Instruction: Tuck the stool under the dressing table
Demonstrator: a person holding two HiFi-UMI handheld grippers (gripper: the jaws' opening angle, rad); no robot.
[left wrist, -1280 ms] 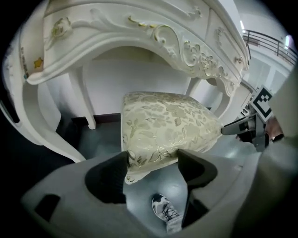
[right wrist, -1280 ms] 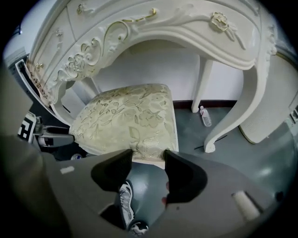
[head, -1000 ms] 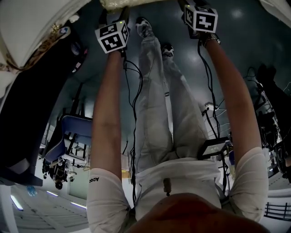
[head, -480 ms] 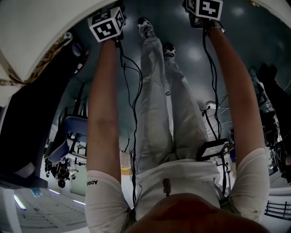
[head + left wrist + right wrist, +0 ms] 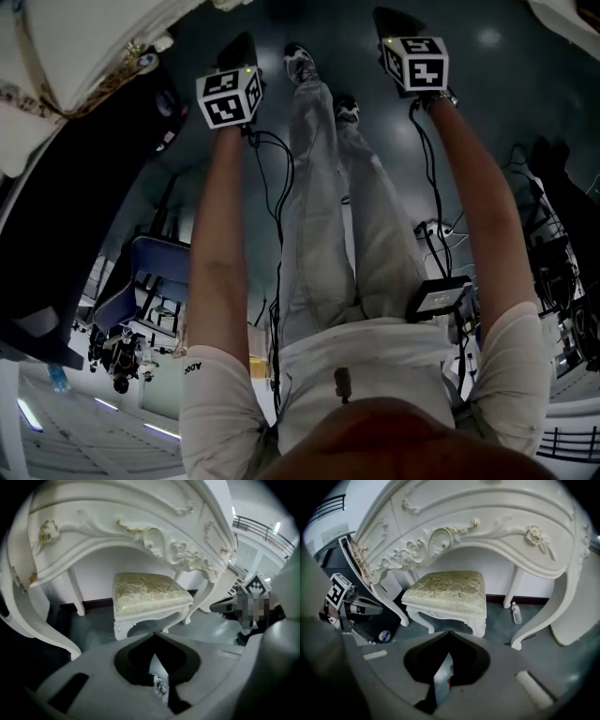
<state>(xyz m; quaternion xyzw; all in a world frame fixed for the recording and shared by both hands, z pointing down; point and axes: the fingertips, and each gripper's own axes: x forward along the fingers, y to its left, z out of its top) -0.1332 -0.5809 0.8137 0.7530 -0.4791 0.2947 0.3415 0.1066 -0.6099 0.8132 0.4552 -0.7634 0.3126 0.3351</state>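
Two grippers are hanging short of the furniture, touching nothing: the left gripper point(image 5: 154, 637) is showing its jaws pressed together with nothing between them, and the right gripper point(image 5: 449, 637) is doing the same. Just beyond them the stool point(image 5: 447, 592) is standing on the dark floor beneath the arch of the dressing table point(image 5: 487, 517), its cushioned seat apparently mostly under the carved apron, its near legs still toward the person. Any finishing push is likely going best with both closed tips meeting the near seat rail evenly and driving straight toward the far wall, keeping the stool midway between the table's left and right legs. Only the right gripper view is showing a bottle point(image 5: 516, 612) lying on the floor to the right of the stool; the head view is missing the stool altogether, showing instead the person's shoes point(image 5: 298, 58) and trailing cables point(image 5: 277, 187).
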